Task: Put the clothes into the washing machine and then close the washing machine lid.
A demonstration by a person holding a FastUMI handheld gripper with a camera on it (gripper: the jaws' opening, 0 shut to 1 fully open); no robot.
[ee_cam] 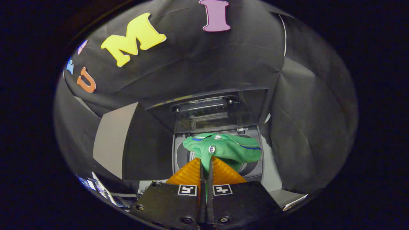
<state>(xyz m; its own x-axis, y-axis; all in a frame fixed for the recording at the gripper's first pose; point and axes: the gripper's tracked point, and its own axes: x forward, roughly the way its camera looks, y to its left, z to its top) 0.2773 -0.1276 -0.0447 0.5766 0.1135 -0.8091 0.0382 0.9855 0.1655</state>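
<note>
1. Between the closed fingers of the gripper (206, 164), a fold of the green garment (228, 148) is pinched; both fingers press on the cloth with almost no gap between them, so the hold looks firm.
2. The garment is a green shirt with white buttons and a thin blue stripe. It hangs bunched just ahead of the fingertips, above the mouth of the washing machine (255, 174).
3. The machine is a top-loader. Its lid (220, 111) stands raised behind the opening, so the way into the drum (187, 156) is free.
4. Judged from this, the first half of the task is under way but not finished: the shirt is over the opening and not yet let go. Whether part of it already rests on the rim or in the drum cannot be told, since the cloth hides what is beneath it.
5. What is left, as I judge it: lower the shirt into the drum, release it, then bring the lid down.
6. No brand or readable writing can be made out on the machine or the shirt. The gripper carries two square black-and-white marker tags (222, 189), which are patterns, not words.
7. Some printed papers (102, 188) lie low beside the gripper, too blurred to read.
</note>
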